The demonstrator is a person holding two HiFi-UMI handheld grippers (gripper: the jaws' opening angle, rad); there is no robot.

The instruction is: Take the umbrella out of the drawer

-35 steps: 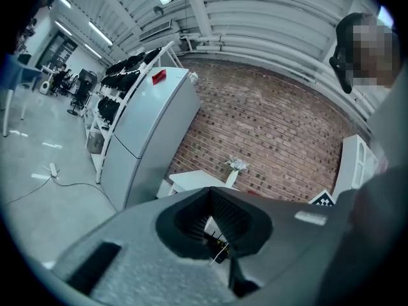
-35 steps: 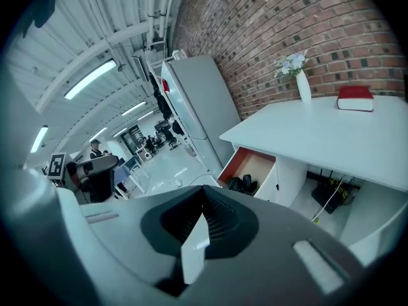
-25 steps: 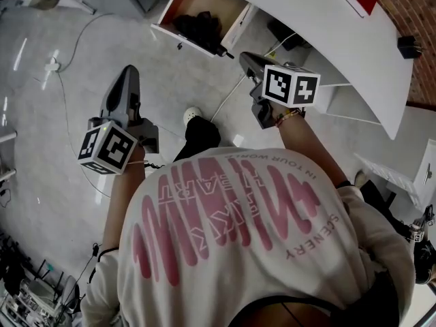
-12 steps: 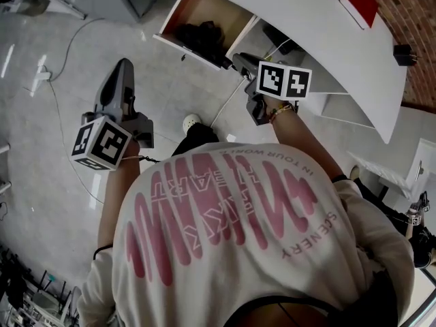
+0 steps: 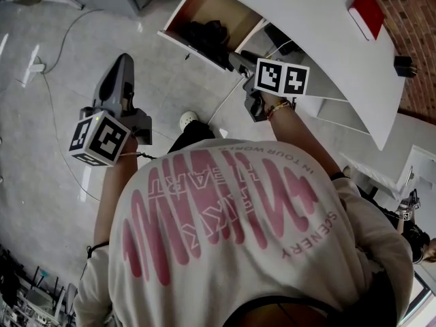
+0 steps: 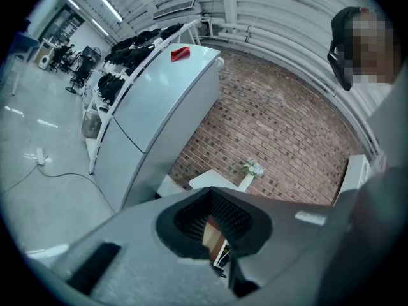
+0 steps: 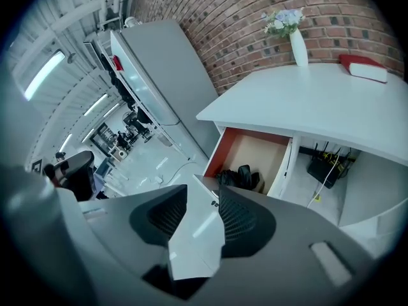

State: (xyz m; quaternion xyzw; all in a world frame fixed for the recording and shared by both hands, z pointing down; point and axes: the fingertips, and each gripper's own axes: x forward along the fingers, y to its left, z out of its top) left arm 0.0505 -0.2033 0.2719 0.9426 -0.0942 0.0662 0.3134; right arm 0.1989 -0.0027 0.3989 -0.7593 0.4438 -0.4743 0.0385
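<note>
Head view first, working across from the left. The left gripper point(image 5: 122, 65) is out over the pale floor point(image 5: 61, 148), well short of the furniture. In the left gripper view its jaws are pulled together at the tips with nothing in them, just a thin sliver of background showing behind the pads.

Next over is the drawer point(image 5: 185, 41), already pulled out from under the white desk point(image 5: 306, 26). The umbrella point(image 5: 204, 33) is lying inside it as a dark folded bundle on the wooden bottom, and neither gripper touches it.

The right gripper point(image 5: 238, 60) sits just beside the drawer's right-hand corner, angled down. In the right gripper view its jaws have just been opening. They stand partway apart with only bare floor showing through the gap, so it isn't holding anything. Past its tips you can see the umbrella point(image 7: 242, 177) in the drawer point(image 7: 255, 155).

Far right, a red book point(image 5: 366, 9) rests on the desk top. The right gripper view also shows a white vase point(image 7: 297, 43) of flowers against the brick wall point(image 7: 255, 18).
</note>
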